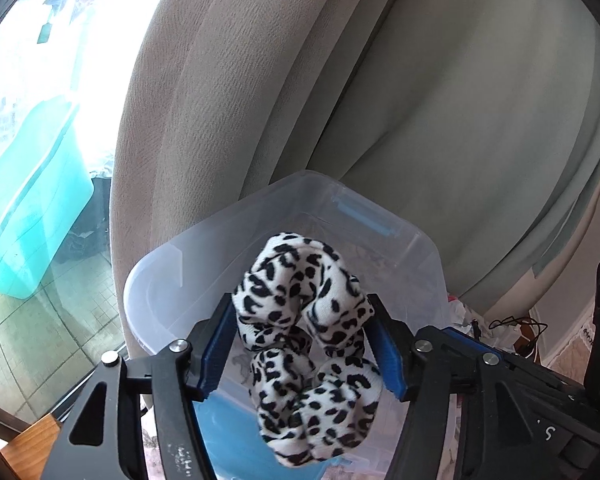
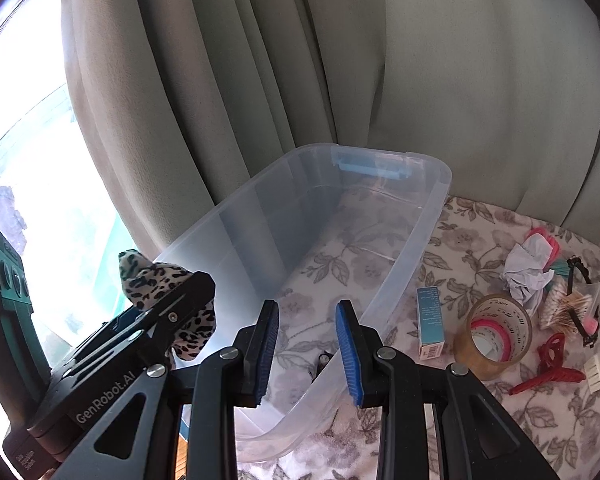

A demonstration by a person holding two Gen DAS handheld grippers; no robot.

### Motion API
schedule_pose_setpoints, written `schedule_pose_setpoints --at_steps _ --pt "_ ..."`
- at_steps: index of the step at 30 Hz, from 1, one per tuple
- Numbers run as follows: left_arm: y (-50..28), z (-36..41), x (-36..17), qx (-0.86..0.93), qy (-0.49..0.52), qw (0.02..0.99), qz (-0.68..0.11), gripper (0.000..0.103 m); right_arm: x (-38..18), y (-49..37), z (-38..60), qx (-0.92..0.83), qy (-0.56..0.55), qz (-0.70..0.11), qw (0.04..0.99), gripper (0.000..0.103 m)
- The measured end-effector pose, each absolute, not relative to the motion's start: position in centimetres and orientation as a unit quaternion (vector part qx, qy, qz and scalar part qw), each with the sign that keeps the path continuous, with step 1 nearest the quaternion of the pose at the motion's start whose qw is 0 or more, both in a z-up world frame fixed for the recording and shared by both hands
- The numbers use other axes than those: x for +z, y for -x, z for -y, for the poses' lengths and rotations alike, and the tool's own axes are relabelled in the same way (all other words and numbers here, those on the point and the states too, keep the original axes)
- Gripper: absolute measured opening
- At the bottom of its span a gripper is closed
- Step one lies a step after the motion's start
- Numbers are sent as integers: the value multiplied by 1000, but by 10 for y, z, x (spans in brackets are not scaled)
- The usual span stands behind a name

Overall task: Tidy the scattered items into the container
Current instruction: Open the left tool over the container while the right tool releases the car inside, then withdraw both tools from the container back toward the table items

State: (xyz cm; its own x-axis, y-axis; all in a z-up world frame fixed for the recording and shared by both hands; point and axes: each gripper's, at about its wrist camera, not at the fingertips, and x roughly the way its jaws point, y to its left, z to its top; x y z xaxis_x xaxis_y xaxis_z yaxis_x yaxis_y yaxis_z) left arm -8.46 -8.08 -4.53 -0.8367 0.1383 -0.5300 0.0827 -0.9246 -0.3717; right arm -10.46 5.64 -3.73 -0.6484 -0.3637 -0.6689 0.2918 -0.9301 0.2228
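Now the left gripper (image 1: 302, 334) clamps a spotted scrunchie (image 1: 308, 340) just above the clear bin (image 2: 428, 240) — next, release; the right gripper (image 2: 307, 354) hangs open — empty.

Left gripper (image 2: 168, 312) body: "GenRobot.AI" in white letters.
Right gripper housing (image 1: 548, 434): a single white mark, reads like "5".
Small box (image 2: 430, 322): print too small to read.

I hold the leopard-print scrunchie (image 1: 306, 344) bunched (hanging limp) above my clear, near-empty container (image 2: 400, 264).
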Motion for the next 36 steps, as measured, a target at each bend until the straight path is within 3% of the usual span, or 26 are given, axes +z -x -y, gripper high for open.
schedule_pose_setpoints --at_steps 19,31,36 --pt "65 70 -42 929 305 17 208 67 -28 93 -63 -911 -372 46 173 36" --pt "8 44 0 948 261 47 175 67 5 39 -102 -932 -328 71 140 38" --pt "21 54 13 954 248 56 162 67 20 10 -123 -940 -304 87 127 40"
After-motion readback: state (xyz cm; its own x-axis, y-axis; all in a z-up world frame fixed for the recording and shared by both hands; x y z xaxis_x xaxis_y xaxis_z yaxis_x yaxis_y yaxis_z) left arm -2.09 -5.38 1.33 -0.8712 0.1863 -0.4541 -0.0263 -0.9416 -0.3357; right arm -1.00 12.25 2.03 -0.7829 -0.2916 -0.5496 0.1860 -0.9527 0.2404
